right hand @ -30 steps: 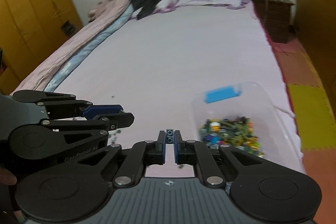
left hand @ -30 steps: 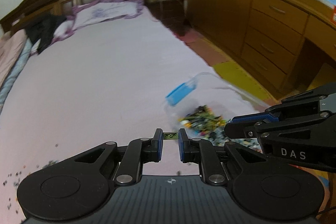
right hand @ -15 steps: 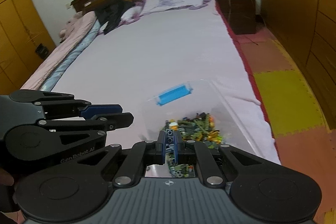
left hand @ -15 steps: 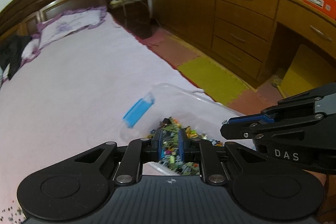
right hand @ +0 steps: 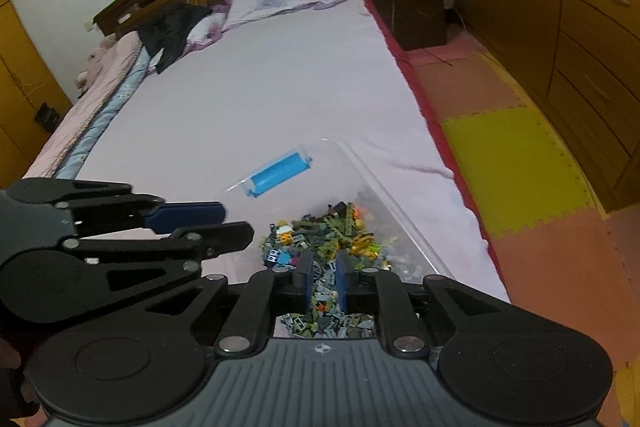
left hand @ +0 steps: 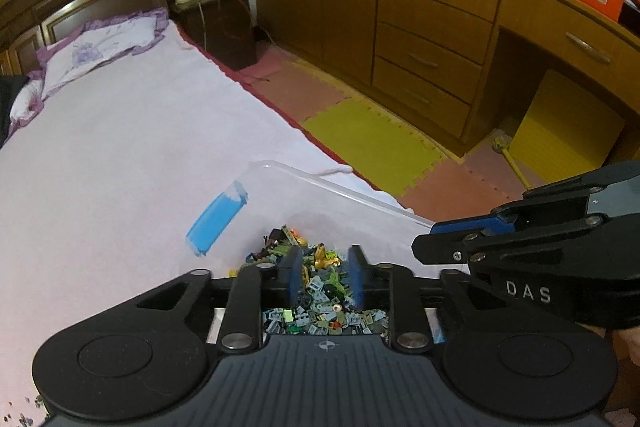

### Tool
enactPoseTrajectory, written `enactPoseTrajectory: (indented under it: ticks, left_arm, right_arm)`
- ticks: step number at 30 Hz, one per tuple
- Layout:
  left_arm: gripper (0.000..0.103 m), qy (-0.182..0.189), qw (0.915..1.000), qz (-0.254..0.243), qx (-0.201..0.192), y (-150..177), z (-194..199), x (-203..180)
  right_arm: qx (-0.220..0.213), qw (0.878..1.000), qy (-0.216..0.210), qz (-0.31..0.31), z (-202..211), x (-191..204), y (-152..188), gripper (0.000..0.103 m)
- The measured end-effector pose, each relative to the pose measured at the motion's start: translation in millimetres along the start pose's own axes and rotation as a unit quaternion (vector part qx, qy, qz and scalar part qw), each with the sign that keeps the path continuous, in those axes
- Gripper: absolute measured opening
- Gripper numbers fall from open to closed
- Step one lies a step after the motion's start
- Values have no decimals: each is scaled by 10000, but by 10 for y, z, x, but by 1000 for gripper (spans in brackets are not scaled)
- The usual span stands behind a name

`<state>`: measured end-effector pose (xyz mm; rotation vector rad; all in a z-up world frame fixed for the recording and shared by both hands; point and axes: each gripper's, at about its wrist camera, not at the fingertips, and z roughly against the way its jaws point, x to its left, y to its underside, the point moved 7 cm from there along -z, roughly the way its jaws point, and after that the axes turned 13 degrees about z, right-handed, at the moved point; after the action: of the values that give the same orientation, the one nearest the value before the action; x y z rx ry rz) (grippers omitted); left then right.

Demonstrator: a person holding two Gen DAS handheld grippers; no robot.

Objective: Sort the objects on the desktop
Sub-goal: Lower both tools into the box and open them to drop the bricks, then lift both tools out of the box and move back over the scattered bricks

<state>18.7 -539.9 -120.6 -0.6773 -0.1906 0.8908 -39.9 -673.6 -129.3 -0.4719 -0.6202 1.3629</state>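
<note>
**Clerk:** Item one — where is it sitting, and how many?

**Me:** I am hovering both claws over one clear plastic box near the bed's right edge. It is holding a heap of small building bricks — too many and too jumbled for me to count. One blue handle is showing on the box wall. A few stray bits are lying on the sheet at the lower left; I cannot count those either.

**Clerk:** State of the claws?

**Me:** My left claw has just been opening; its jaws are standing apart, with nothing I can make out pinched between them, only the heap below. My right claw has just been opening too — a narrow gap, and no brick is showing between its pads.

**Clerk:** Handling notes?

**Me:** I am judging each brick light, hard and slick, likely to skitter or bounce if dropped from high up. I am advising a pinch across two flat sides. The box itself looks thin and springy; I would grip its rim or the handle.
</note>
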Motion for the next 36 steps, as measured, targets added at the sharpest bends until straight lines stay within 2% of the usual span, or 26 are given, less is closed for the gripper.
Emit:
enactPoseTrajectory:
  ticks: [5,7,10,12,14,22,26,30,36]
  left_arm:
    - [49,-165,9997,202,-3,48,85,108]
    - [59,-232,9992,311,-14,65,128,166]
    - [71,-391,9979,522,-45,96,215,293]
    - [77,-523,9966,640,-68,133,295,394]
    - [81,-660,9951,732,-94,185,398,509]
    - [98,-1139,9868,1127,-228,432,869,1083]
    - [98,-1239,9838,1264,-279,591,1141,1472]
    - [101,-1312,9816,1333,-372,766,1445,1894]
    - [102,-1455,9783,1408,-449,1107,1836,2578]
  right_arm:
    - [18,10000,19,6,-15,8,13,24]
    - [52,10000,9,-2,-28,20,18,27]
    - [99,9999,-16,19,-48,76,13,40]
    - [107,9999,-44,70,-54,140,2,45]
    - [116,9998,-72,119,-58,205,-10,52]
    - [155,9994,-126,285,-26,693,-123,66]
    - [26,9994,-13,334,46,1026,-208,79]
    - [78,9997,175,169,68,1472,-219,82]
    - [82,9992,252,288,89,2370,-166,86]
